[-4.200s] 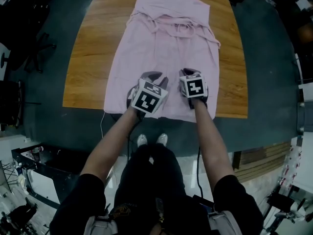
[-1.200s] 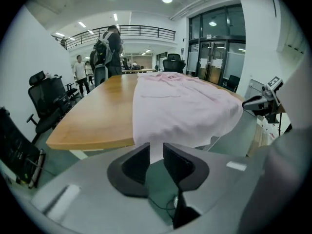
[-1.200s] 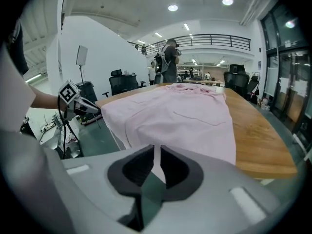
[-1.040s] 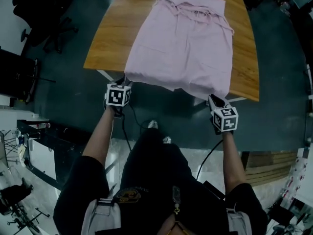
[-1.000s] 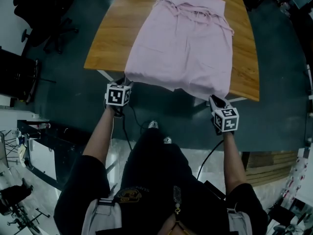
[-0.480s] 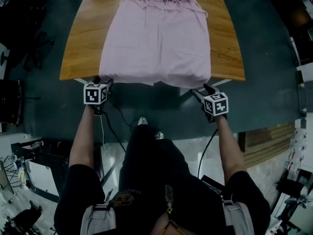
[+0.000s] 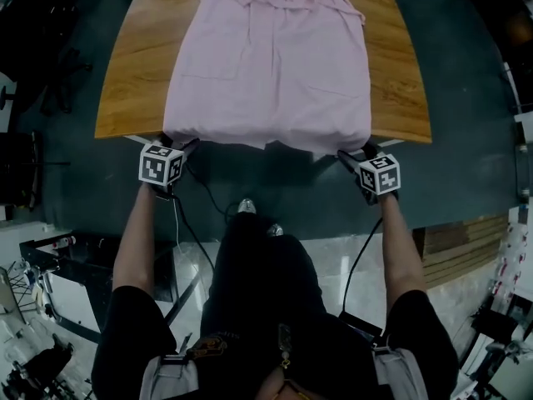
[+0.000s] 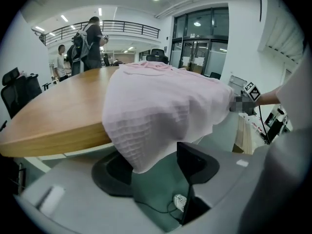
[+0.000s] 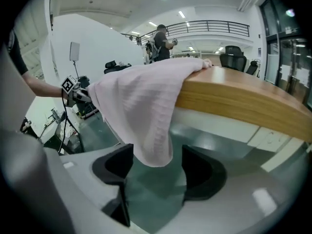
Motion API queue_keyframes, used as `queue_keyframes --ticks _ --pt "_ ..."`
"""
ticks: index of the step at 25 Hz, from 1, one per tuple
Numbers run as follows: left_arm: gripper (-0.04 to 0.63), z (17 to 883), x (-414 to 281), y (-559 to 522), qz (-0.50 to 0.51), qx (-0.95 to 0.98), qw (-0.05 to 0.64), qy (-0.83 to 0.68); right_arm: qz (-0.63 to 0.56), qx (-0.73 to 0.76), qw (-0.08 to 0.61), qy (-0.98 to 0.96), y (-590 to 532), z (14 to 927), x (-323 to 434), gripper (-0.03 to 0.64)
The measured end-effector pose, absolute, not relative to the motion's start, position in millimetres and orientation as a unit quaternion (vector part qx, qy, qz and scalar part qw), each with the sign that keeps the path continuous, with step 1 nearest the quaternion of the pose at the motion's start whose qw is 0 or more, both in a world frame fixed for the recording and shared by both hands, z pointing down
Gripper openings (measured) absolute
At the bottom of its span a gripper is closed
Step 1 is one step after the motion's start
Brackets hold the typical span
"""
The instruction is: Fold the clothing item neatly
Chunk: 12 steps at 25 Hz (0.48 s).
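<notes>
A pink garment (image 7: pixel 266 65) lies flat along the wooden table (image 7: pixel 133 82), and its near hem droops over the table's front edge. My left gripper (image 7: pixel 179 150) is just below the hem's left corner. In the left gripper view that corner (image 8: pixel 146 130) hangs loose between the open left gripper (image 8: pixel 156 172), whose jaws have just been opening. My right gripper (image 7: pixel 354 158) is under the hem's right corner. That corner (image 9: pixel 146 121) dangles between the wide jaws of the right gripper (image 9: pixel 158 172), which have also just been opening; neither pad presses on it.
Dark floor surrounds the table, with a cable (image 7: pixel 204 202) running near the person's shoes (image 7: pixel 246 207). Office chairs (image 7: pixel 58 82) stand off to the left. People (image 8: pixel 90 38) stand beyond the table's far end, near glass doors (image 8: pixel 200 52).
Both grippers have let go of the hem corners they were pulling towards the person and have dropped a little. The hem now hangs free over the front edge.
</notes>
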<state>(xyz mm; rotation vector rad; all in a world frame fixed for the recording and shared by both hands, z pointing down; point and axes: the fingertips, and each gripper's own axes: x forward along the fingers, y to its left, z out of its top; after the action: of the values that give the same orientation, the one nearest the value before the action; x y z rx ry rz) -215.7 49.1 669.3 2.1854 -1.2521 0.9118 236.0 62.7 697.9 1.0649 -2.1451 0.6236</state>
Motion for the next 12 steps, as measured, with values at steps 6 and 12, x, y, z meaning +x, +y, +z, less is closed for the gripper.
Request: queue_keyframes --ticks 6,12 --pt "0.188 670.5 -206.5 54.8 0.322 0.809 0.219 -0.44 0.227 0.345 0.332 -0.848 70.4 710.5 208.8 0.295" --pt "0.037 658.5 -210.5 73.5 0.326 0.812 0.218 -0.433 0.234 0.319 0.331 -0.857 89.7 693.8 202.1 0.045"
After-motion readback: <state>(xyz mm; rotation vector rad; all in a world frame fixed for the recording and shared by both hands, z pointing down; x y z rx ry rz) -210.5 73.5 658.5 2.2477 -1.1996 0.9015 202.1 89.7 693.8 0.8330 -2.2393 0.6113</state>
